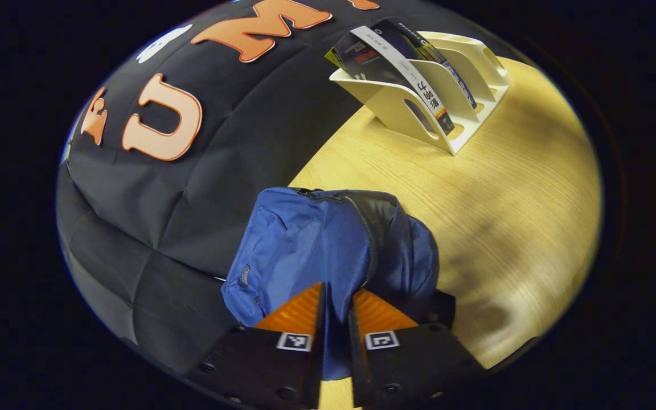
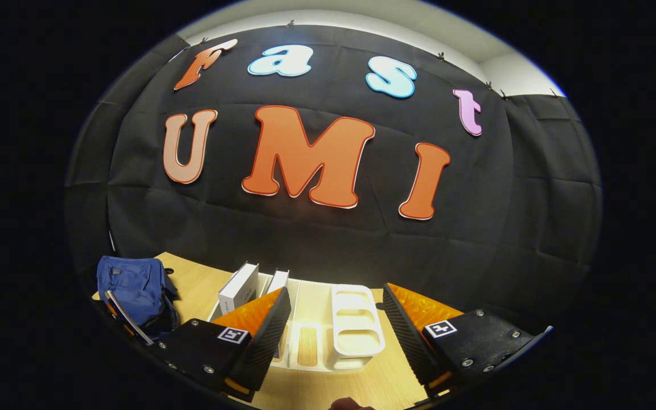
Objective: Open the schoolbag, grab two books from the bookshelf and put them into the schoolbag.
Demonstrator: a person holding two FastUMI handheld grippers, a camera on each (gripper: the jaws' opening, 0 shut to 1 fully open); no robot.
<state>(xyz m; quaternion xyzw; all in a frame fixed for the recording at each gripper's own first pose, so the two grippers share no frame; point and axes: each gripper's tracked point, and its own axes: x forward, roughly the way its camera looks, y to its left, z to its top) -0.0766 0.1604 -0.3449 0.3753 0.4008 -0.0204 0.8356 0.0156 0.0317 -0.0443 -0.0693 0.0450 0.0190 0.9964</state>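
Left gripper (image 1: 336, 307) sits low on the near end of the blue schoolbag (image 1: 316, 245), fingers drawn nearly together with a fold of blue fabric between them; they look pinched on the cloth, though whether both truly press cannot be told for certain. The zipper (image 1: 369, 239) runs in a dark curve from the top of the bag down toward the fingers; the upper stretch seems parted, showing dark lining, so the opening step looks partly done. Pull tab not made out

Judgement for this step: keep the left hold firm on the fabric beside the zipper so the bag does not slide on the wooden table (image 1: 521, 216), and spread the mouth wide enough for a book to drop in flat

Right gripper (image 2: 336, 324) hangs over the white bookshelf (image 2: 356, 330), fingers wide apart, holding nothing. Two books (image 2: 240, 287) stand upright in the left-hand slots, just beside its left finger; the slots under the gripper are bare. It needs to shift toward the books and close on one spine only

Around: in the left gripper view the bookshelf stands well apart from the bag, books leaning in it. The white dividers may snag a book lifted at a slant. The bag's limp walls may fold shut once released. A curved strap or handle (image 2: 128, 319) lies at the bag's near side
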